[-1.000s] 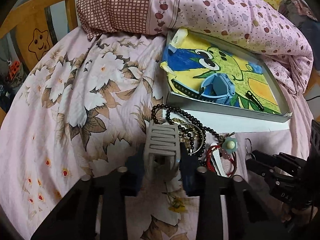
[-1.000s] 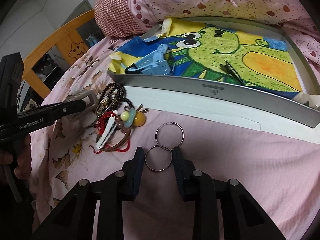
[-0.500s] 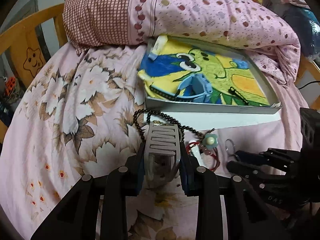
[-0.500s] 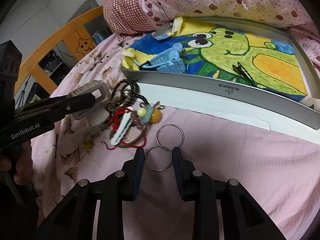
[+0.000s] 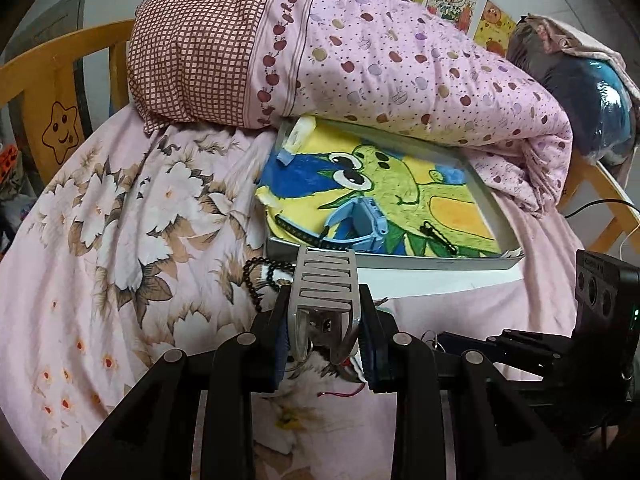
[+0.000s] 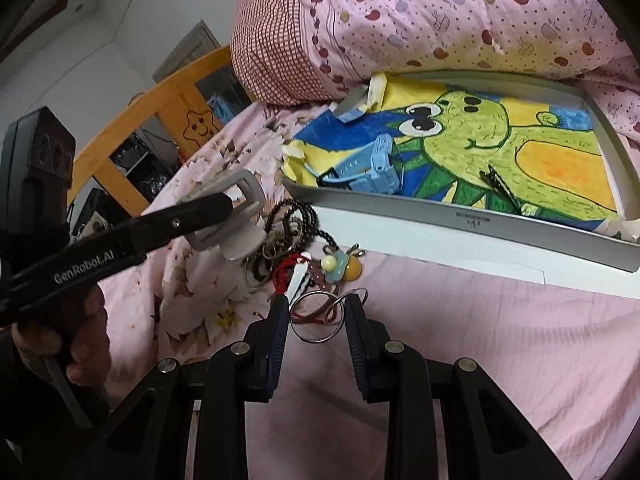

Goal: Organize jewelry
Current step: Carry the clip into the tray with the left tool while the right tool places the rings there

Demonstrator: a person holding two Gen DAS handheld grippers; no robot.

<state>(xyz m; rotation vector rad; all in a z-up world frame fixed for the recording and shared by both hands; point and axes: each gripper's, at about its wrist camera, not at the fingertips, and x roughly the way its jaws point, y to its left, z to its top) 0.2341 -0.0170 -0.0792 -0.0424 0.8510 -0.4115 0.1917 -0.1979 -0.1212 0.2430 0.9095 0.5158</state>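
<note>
My right gripper (image 6: 317,322) is closest to me, low over the pink bedsheet (image 6: 500,340), its jaws narrowed around a pair of linked silver rings (image 6: 318,318); the pads sit against the near ring on both sides, so I judge I am holding it. My left gripper (image 5: 325,346) is clamped on a grey claw hair clip (image 5: 325,284), carried clear of the sheet.

Just beyond both sets of jaws lies the tangle I am sorting: a black bead bracelet (image 6: 298,220), red cord (image 6: 286,270), and a small charm of yellow and pale blue beads (image 6: 340,268), all touching one another near the tray's front edge. Farther on sits the shallow grey tray (image 6: 460,212), lined with a green frog drawing (image 6: 480,132). A blue watch (image 6: 368,168) rests near its front left corner and a black hairpin (image 6: 500,188) nearer the front right. Behind the tray the spotted quilt (image 5: 400,68) presses against its far edge.

The step, as I read it, is to carry these two pieces over the front rim. I should lift the rings slowly, since red cord runs through or under them and could drag the pile along. The clip needs height to clear the rim, then a bare patch of the drawing away from the watch.
</note>
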